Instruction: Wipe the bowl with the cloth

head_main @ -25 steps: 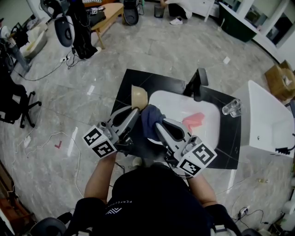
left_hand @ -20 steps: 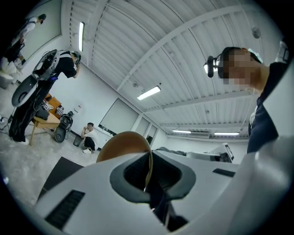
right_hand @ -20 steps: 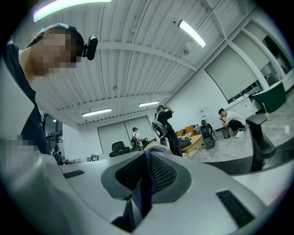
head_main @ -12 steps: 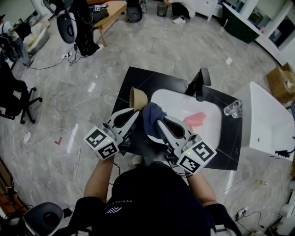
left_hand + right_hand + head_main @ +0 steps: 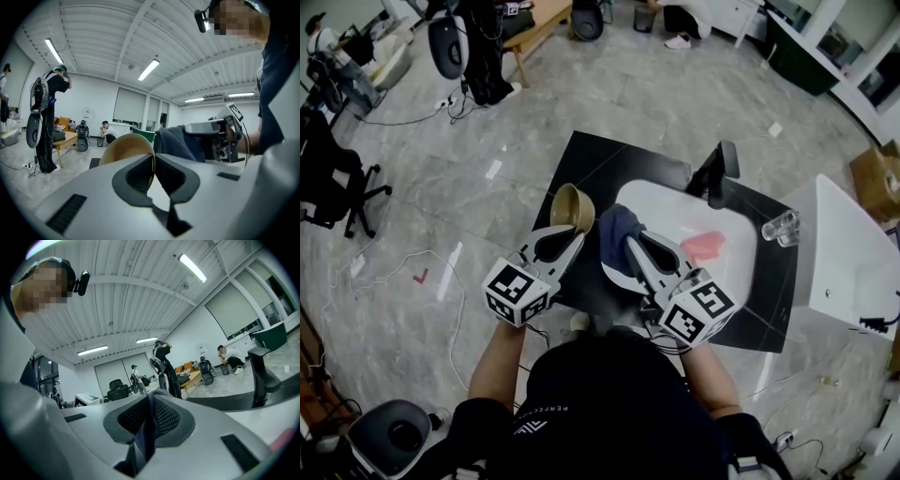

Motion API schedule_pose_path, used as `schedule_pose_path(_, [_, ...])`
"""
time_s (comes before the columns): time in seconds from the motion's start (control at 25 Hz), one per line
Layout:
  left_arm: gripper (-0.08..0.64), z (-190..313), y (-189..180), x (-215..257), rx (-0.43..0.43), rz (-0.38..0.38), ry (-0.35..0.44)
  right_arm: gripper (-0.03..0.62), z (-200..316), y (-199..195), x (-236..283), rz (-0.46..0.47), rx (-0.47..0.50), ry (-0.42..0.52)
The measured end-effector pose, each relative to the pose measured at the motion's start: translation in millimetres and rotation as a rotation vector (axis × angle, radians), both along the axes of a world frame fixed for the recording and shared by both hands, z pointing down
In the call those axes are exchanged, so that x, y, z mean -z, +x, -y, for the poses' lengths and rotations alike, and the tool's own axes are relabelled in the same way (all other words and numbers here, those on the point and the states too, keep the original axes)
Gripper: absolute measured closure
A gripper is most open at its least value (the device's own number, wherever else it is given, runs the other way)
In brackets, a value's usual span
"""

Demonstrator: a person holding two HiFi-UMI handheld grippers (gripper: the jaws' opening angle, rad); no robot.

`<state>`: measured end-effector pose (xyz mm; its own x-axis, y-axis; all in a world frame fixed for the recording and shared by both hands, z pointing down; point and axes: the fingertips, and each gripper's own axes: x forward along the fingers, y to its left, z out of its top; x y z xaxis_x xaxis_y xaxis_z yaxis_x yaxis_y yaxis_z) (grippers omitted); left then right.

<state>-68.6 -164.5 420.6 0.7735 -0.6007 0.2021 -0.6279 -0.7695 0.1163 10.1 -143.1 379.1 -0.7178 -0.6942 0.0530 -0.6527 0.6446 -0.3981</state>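
- Holding the bowl [image 5: 572, 208] by its rim is the left gripper's [image 5: 577, 231] part. Its jaws are pinched almost together on the thin tan wall. The bowl hangs above the left edge of the desk [image 5: 581, 164], mouth turned up toward the person.
- The right gripper [image 5: 630, 246] has its jaws closed on a fold of the dark blue cloth [image 5: 617, 228]. The bunched rest stands out past the tips, just beside the bowl's rim on the side toward the white basin [image 5: 675, 208]. I cannot tell whether cloth and bowl touch.
- To wipe well, I judge the bunched end should go down into the hollow and sweep round the inner wall, not merely brush the rim.
- A rim pinch is a narrow hold, so pressure should be light and directed toward the left jaws, or the bowl may swivel or slip.
- Working over the desk rather than past its edge would catch a dropped bowl.
- The pink thing [image 5: 703, 247] in the basin and the glass [image 5: 780, 225] by the desk's right edge are well apart from the work.
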Motion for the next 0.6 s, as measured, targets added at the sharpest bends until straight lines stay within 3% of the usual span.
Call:
schedule_pose_path(0.28, [0.540, -7.4, 0.7, -35.4, -0.020, 0.233, -0.014, 0.535, 11.8, 1.4, -26.6, -0.051, -0.035, -0.071])
schedule_pose_path(0.52, [0.540, -15.7, -8.7, -86.7, -0.065, 0.606, 0.001, 0.535, 14.6, -1.7, -41.3, -0.075, -0.030, -0.110])
schedule_pose_path(0.6, [0.540, -21.3, -8.2, -101.5, -0.099, 0.679, -0.011, 0.535, 14.4, -3.4, -45.8, -0.078, -0.019, -0.119])
